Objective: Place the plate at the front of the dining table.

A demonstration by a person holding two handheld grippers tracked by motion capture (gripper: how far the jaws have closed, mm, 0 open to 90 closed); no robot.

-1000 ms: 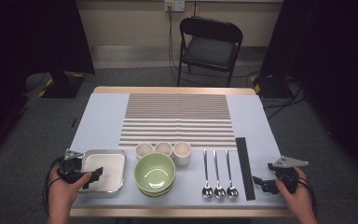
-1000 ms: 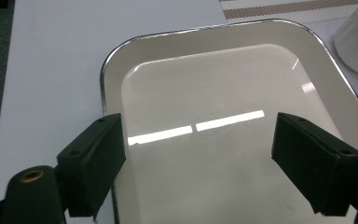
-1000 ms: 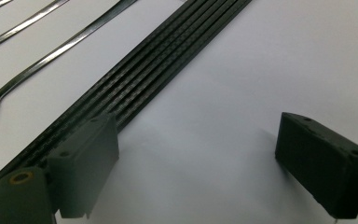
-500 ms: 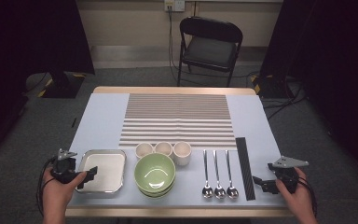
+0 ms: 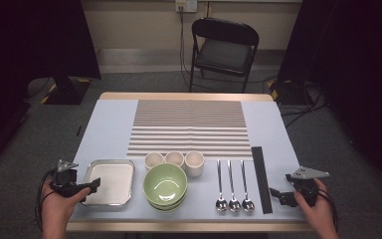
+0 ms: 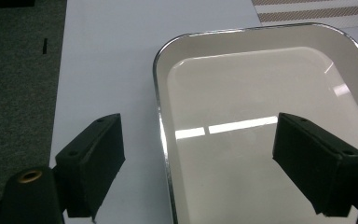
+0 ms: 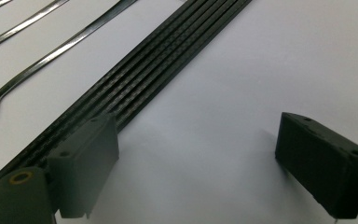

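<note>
My left gripper (image 5: 93, 185) is open at the front left of the table, its jaws straddling the left rim of a shallow steel tray (image 5: 110, 169). In the left gripper view the gripper (image 6: 214, 163) has one jaw outside the tray (image 6: 261, 93) and one over its white inside. My right gripper (image 5: 277, 195) stands open at the front right, just right of a black ribbed strip (image 5: 261, 177). The right gripper view has the gripper (image 7: 209, 163) over bare table, with the strip (image 7: 154, 70) beside its left jaw and nothing between the jaws.
Stacked green bowls (image 5: 165, 186) sit at front centre, with three small white cups (image 5: 174, 159) behind them. Three spoons (image 5: 231, 184) lie left of the black strip. A striped placemat (image 5: 189, 127) covers the middle. A folding chair (image 5: 224, 47) stands beyond the table's far edge.
My left gripper has slid slightly back toward the table's left edge. The right gripper has stayed put.
</note>
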